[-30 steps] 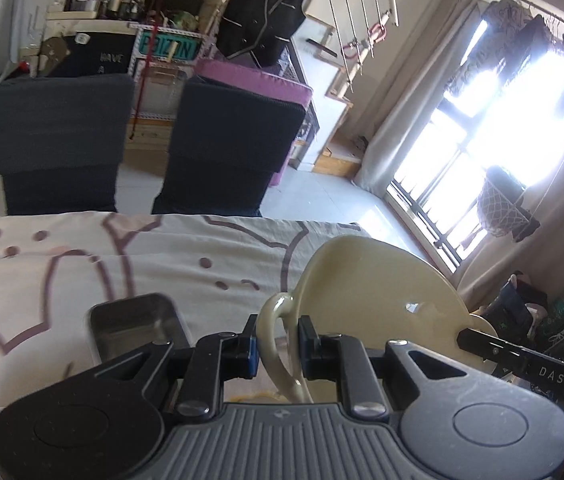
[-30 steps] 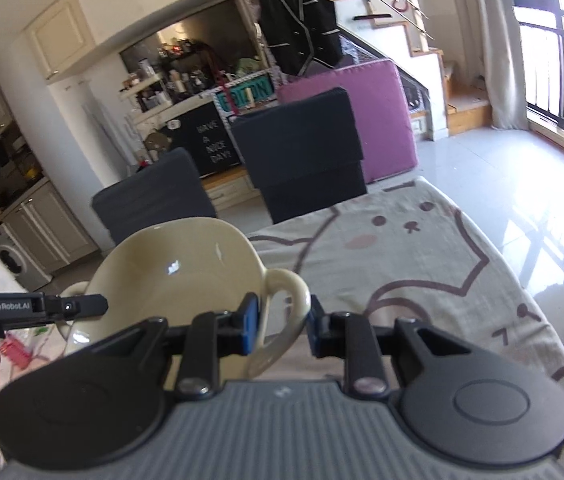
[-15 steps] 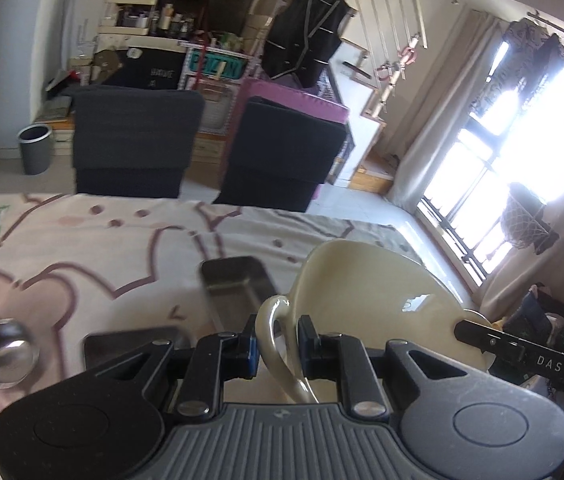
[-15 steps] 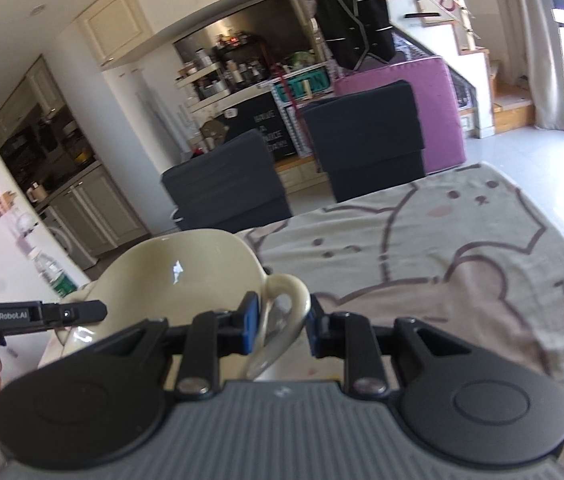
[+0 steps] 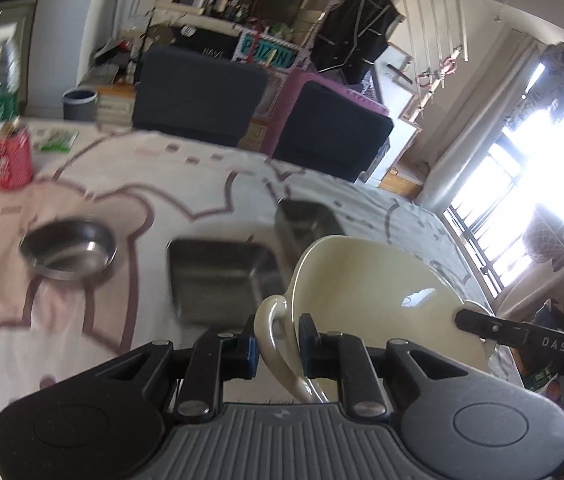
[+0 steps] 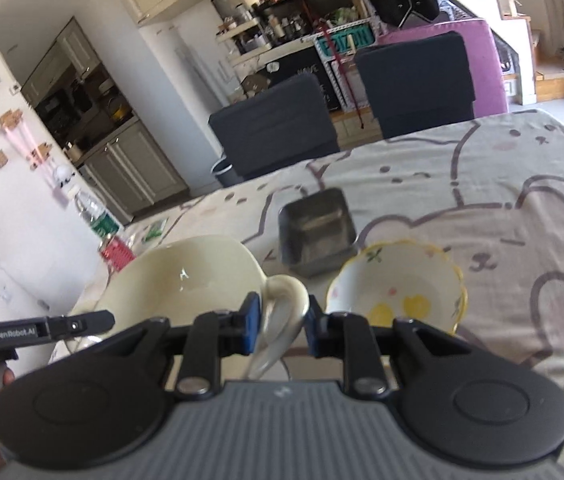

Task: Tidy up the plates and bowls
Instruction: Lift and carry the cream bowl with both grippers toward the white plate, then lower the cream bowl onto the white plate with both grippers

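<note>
Both views swinging left across table. Left wrist view: second steel tray (image 5: 222, 276) now in full sight beside first one (image 5: 309, 220); round steel bowl (image 5: 68, 254) out from bottom-left corner toward middle; red can (image 5: 13, 158), water bottle (image 5: 1, 80), green packet (image 5: 56, 141) newly in at far left. Right wrist view: steel tray (image 6: 315, 232) and flowered yellow-rimmed bowl (image 6: 395, 286) newly in frame, below cream two-handled bowl (image 6: 186, 276); red can (image 6: 118, 254) and bottle (image 6: 94, 216) appear at left.
</note>
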Demonstrator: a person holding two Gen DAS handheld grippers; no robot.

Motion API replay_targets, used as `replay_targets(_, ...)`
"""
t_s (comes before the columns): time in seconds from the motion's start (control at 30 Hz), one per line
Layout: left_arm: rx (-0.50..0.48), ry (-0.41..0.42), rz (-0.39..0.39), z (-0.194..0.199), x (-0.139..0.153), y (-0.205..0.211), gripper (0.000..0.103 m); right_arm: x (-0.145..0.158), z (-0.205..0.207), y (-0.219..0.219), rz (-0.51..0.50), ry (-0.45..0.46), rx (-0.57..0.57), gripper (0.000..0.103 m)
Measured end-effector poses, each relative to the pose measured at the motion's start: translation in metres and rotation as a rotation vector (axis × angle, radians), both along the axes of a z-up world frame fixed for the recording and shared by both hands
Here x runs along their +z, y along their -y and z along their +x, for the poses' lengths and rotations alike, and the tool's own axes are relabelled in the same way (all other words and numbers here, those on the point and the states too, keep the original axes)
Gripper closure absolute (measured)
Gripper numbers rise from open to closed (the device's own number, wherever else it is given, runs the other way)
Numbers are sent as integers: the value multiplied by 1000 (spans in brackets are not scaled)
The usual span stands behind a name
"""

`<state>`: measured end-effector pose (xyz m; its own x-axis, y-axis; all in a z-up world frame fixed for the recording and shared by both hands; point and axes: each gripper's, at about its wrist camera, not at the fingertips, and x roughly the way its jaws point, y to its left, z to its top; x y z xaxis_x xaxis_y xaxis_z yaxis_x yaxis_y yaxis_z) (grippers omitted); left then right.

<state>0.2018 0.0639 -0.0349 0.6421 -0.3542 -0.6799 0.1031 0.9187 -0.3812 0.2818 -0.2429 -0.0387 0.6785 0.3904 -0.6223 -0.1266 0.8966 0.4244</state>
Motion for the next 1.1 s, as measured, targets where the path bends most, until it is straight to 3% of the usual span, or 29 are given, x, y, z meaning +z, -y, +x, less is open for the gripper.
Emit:
replay_targets(0.63, 42, -191, 12, -10, -56, -33, 81, -39, 1, -41, -97, -213, 132, 75)
replay_targets(0.97, 51, -257, -4, -4, -71, -39, 80, -50, 5, -51, -149, -249, 158, 74)
replay_targets(1.1, 45, -278, 41, 1, -78, -35, 75, -51, 4, -56, -174, -244, 170, 74)
